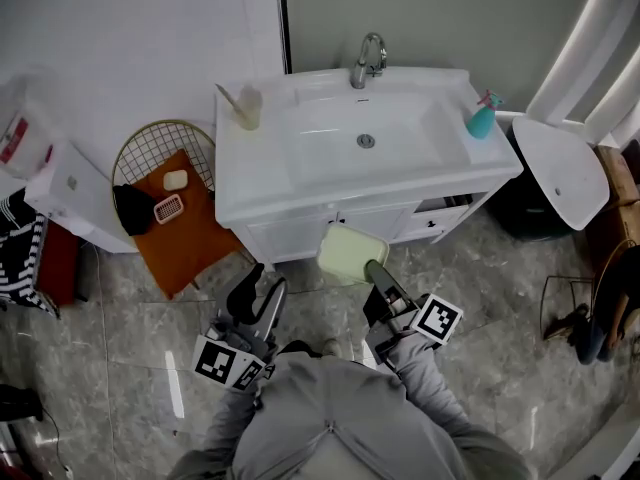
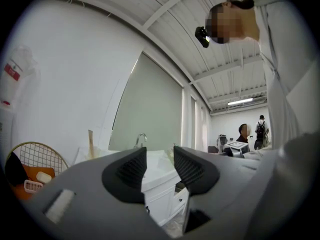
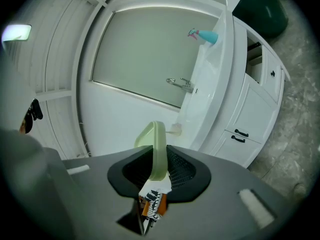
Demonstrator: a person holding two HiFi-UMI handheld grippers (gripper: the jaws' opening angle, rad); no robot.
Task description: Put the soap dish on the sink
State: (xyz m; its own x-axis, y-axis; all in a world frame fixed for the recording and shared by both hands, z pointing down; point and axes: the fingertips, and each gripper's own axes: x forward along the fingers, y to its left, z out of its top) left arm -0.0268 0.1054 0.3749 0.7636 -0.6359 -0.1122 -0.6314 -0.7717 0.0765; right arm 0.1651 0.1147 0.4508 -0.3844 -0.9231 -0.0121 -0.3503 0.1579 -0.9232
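Note:
A pale green soap dish (image 1: pixel 352 253) is held in front of the white sink cabinet, below the counter's front edge. My right gripper (image 1: pixel 375 273) is shut on its near rim; in the right gripper view the soap dish (image 3: pixel 156 146) stands edge-on between the jaws of the right gripper (image 3: pixel 159 169). The white sink (image 1: pixel 365 140) with a chrome tap (image 1: pixel 367 60) lies beyond it. My left gripper (image 1: pixel 262 290) hangs over the floor left of the dish, open and empty; in the left gripper view the left gripper (image 2: pixel 160 167) shows a clear gap.
On the counter stand a cup with a stick (image 1: pixel 246 106) at the left and a teal spray bottle (image 1: pixel 481 118) at the right. A wire basket (image 1: pixel 165 180) with an orange cloth sits left of the cabinet. A white toilet (image 1: pixel 560 173) stands at the right.

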